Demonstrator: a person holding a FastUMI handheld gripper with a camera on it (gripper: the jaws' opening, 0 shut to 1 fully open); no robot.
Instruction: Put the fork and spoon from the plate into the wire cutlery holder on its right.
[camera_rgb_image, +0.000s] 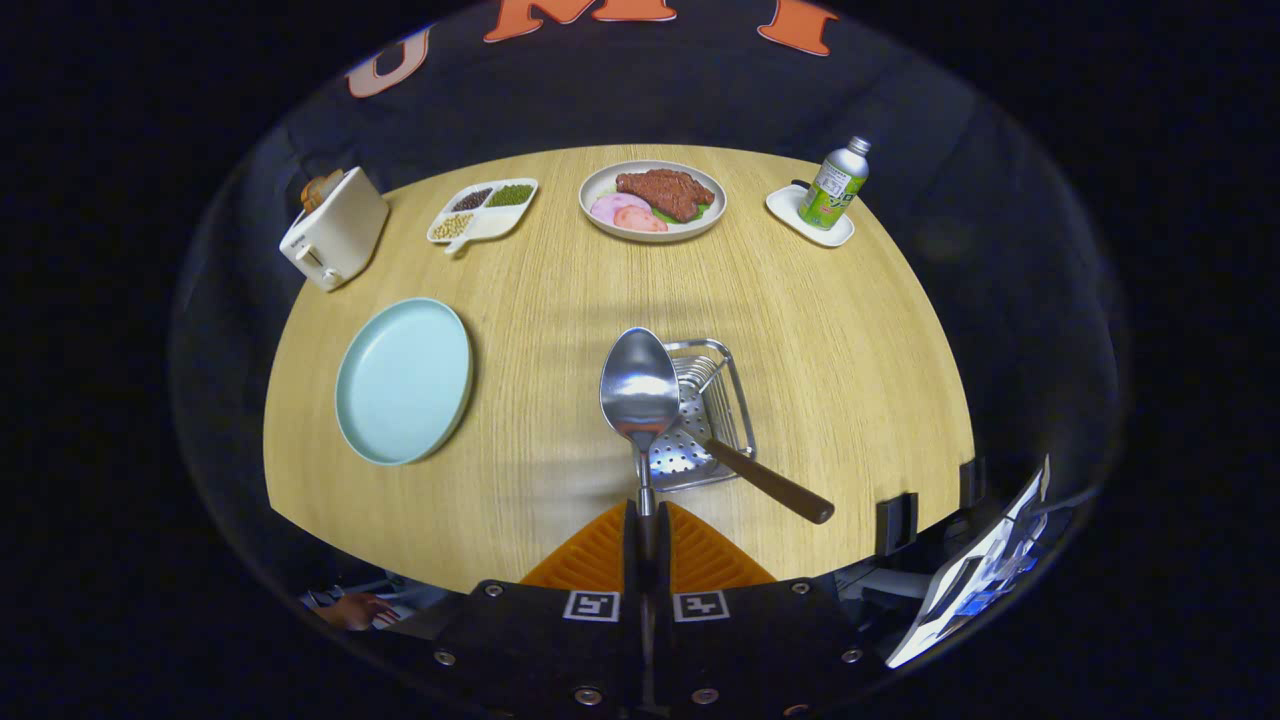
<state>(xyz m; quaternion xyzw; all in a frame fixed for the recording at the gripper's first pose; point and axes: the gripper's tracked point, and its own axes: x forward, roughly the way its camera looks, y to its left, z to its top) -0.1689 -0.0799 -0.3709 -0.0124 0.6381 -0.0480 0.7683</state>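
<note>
My gripper (645, 520) is shut on the handle of a metal spoon (639, 385), whose bowl stands up just ahead of the fingers, above the left edge of the wire cutlery holder (735, 400). A fork (765, 480) with a dark brown handle lies in the holder, tines inside and handle sticking out toward the near right. The pale blue plate (404, 380) sits bare to the left of the holder.
At the table's far side stand a white toaster (335, 240), a divided dish of beans (484, 210), a plate of meat and ham (653, 200) and a green can on a small white tray (833, 185). A hand (352, 608) shows below the near table edge.
</note>
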